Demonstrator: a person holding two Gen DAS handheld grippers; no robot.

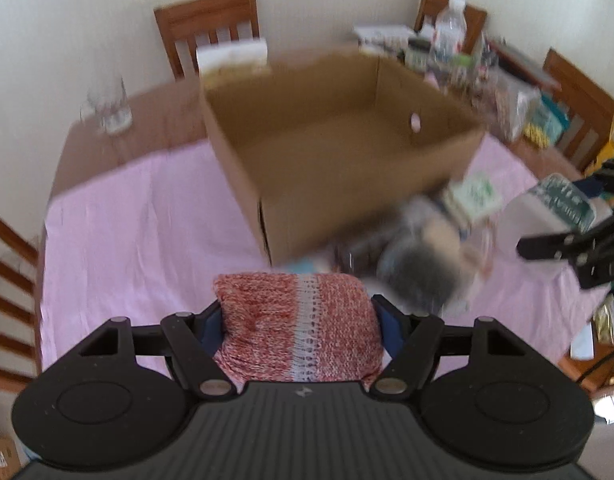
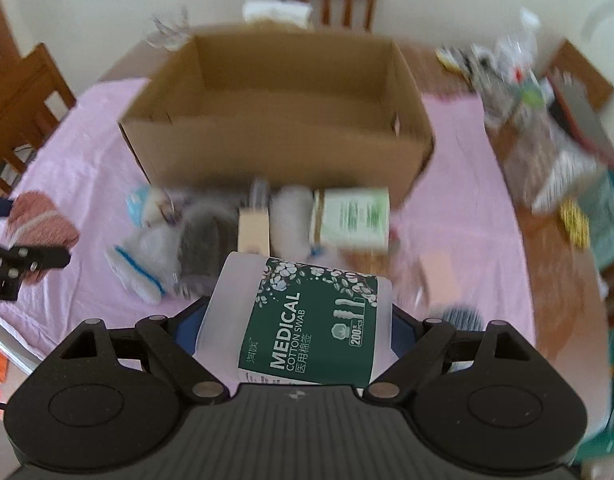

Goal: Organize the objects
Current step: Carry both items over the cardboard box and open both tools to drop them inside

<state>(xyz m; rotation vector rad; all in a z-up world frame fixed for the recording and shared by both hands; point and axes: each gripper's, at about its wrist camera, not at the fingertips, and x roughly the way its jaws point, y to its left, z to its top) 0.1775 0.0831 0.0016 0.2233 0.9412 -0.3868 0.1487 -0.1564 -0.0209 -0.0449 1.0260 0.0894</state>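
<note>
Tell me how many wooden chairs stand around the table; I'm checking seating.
4 in the left wrist view: one behind the table's far left, two behind the clutter on the right, one at the left edge. More may be out of view.

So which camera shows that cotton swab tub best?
The right wrist view: the cotton swab tub fills the foreground, label readable, clamped in the right hand-held gripper. The left wrist view shows it small and blurred at the right edge.
</note>
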